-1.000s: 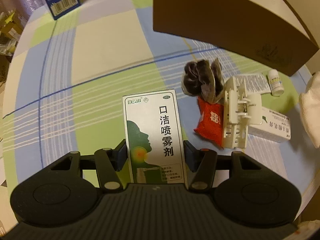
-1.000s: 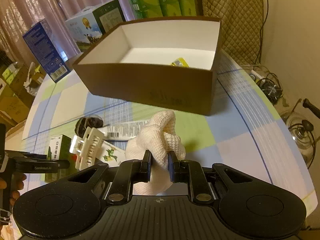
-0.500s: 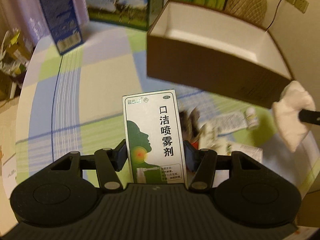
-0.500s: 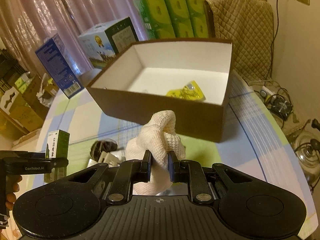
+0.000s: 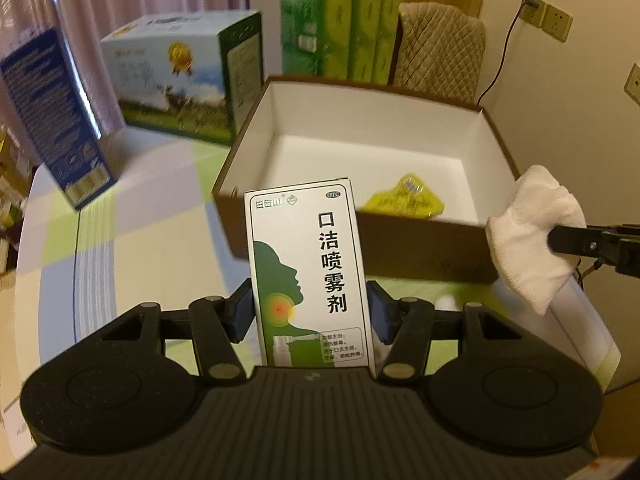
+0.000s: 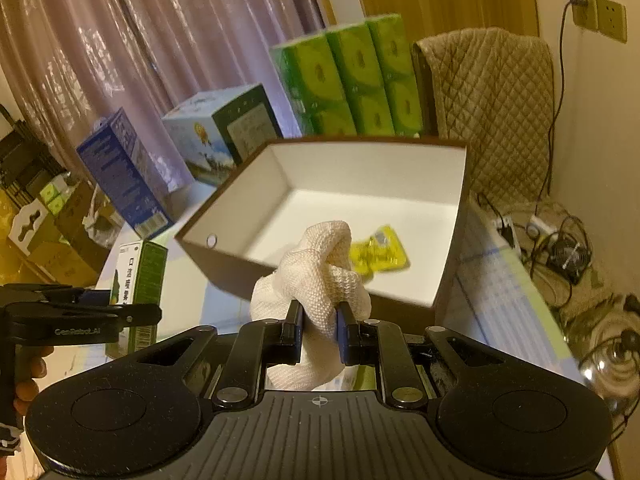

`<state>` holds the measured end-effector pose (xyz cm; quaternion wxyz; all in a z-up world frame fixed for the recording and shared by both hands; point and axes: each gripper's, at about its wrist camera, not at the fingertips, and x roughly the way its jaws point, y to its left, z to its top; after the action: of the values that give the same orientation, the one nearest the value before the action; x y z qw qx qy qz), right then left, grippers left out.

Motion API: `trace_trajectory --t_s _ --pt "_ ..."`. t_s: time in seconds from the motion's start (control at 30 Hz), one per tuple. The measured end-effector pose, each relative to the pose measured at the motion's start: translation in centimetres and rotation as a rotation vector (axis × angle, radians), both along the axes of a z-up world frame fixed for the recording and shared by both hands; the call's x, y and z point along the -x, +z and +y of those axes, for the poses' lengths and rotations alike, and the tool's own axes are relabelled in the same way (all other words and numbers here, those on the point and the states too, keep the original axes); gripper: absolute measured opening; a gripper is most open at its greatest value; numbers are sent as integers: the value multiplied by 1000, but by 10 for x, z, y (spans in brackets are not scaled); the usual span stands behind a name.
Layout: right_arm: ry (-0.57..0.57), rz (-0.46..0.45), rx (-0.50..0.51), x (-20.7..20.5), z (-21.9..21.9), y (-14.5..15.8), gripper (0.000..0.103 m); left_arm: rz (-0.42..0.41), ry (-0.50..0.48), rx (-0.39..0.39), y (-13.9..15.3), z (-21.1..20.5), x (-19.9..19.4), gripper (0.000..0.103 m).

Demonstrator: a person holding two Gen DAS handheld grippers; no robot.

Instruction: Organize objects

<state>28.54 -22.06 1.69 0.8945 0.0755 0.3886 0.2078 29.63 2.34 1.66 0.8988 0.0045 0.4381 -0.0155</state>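
My left gripper is shut on a white and green spray box with Chinese print, held upright in the air before the brown box. That brown box has a white inside and holds a yellow packet. My right gripper is shut on a white knitted cloth, raised near the brown box's front wall. In the left wrist view the cloth hangs at the right. The right wrist view shows the spray box at the left in the other gripper, and the yellow packet.
A blue carton, a white and green carton and green tissue packs stand behind the brown box. A quilted chair is at the back right. Cables and a power strip lie on the floor. The checked tablecloth lies below.
Both grippers have risen and moved toward the brown box. Its inside and the yellow packet now show in the left wrist view; the items on the table have dropped out of sight.
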Motion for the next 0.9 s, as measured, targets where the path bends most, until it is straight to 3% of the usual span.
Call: trace_trajectory --t_s 0.47,0.9 --pt "-5 -78 -7 -62 -2 19 13 -53 -44 -31 19 -22 -70 53" --pt "3 -63 3 -97 9 3 13 -50 -74 -48 11 -32 -118 53"
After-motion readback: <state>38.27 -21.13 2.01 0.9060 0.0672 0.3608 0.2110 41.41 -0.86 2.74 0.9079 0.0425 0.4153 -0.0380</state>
